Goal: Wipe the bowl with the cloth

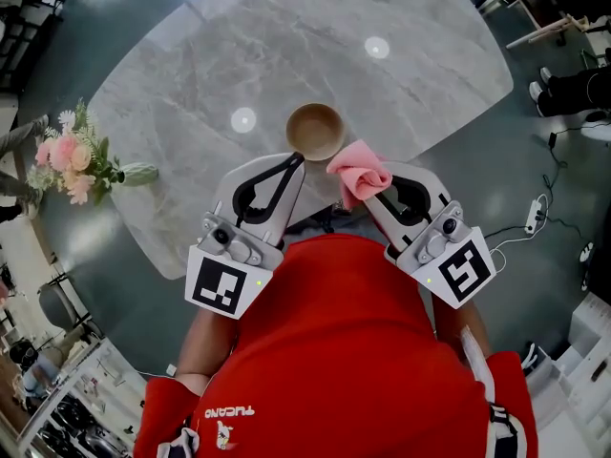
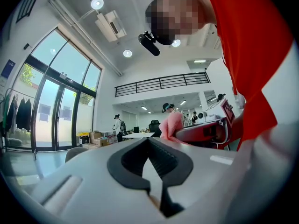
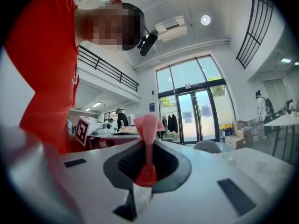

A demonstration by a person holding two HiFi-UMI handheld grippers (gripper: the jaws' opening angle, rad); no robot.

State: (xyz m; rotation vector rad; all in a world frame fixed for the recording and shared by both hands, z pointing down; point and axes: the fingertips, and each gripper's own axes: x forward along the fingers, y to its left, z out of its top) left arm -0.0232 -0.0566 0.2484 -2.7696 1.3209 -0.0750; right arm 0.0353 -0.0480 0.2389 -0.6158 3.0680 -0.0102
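A small tan bowl [image 1: 315,130] sits upright on the grey marble table [image 1: 401,84], near its front edge. In the head view my left gripper [image 1: 298,158] shows just below the bowl's near-left rim and looks held well above the table. Its jaws are shut [image 2: 148,140] and I see nothing between them. My right gripper [image 1: 370,195] is shut on a pink cloth [image 1: 360,172], which bunches up past the tips, right of the bowl. In the right gripper view the cloth [image 3: 149,125] stands up from between the jaws [image 3: 148,146]. It also shows in the left gripper view [image 2: 170,125].
A vase of pink flowers [image 1: 72,160] stands at the table's left end. A power strip with cables [image 1: 535,216] lies on the floor to the right, and someone's feet [image 1: 573,89] are beyond it. The person's red shirt [image 1: 344,351] fills the lower part of the head view.
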